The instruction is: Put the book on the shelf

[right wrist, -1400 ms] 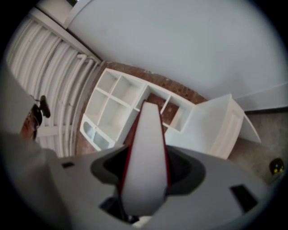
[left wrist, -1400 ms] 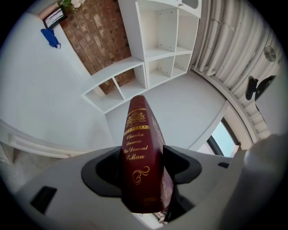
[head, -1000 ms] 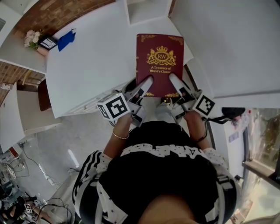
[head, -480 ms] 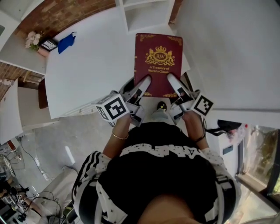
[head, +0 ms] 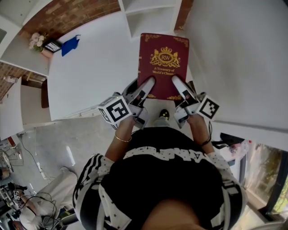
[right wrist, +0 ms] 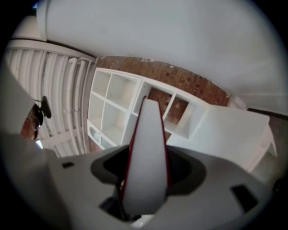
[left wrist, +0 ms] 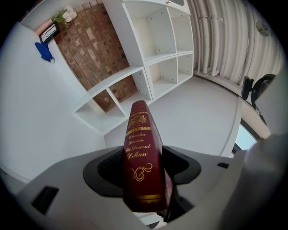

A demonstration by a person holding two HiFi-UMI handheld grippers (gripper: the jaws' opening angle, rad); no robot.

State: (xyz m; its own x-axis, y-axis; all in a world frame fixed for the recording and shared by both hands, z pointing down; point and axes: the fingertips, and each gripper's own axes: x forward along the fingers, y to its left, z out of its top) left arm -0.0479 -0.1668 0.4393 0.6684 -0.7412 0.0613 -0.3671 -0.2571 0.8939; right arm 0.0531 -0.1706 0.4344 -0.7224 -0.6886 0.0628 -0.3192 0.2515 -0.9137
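maroon book (head: 163, 63) clamped at its near edge by left tongs (head: 145, 89) and right tongs (head: 180, 89), near white shelf (head: 150, 13).

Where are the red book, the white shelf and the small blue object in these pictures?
book (head: 164, 63), head view, middle of its front cover.
shelf (left wrist: 128, 31), left gripper view, on its white upright board.
blue object (head: 70, 45), head view, on its middle.

Maroon book (head: 163, 65), cover up, near white shelf (head: 150, 18).
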